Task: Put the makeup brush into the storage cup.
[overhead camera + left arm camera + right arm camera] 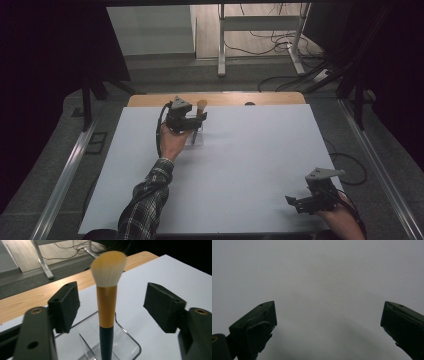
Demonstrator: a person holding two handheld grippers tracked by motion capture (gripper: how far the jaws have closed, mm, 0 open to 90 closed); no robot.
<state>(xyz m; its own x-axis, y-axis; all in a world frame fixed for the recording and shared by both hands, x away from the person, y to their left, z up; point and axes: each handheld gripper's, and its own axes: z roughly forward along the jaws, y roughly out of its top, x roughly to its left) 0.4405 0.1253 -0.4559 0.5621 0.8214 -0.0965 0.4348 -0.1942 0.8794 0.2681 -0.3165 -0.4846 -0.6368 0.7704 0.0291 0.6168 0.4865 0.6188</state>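
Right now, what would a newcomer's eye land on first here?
The makeup brush, with its orange-tipped white bristles and gold collar, stands upright in a clear holder at the white table's far left. The left tool sits open around it, pads clear of the handle. The right tool waits open near the table's front right corner.

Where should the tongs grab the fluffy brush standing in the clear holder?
Probably the gold band of the brush, just under the soft bristles. It stands upright in the clear holder, so come in level, one pad each side. The left tongs already sit that way, open.
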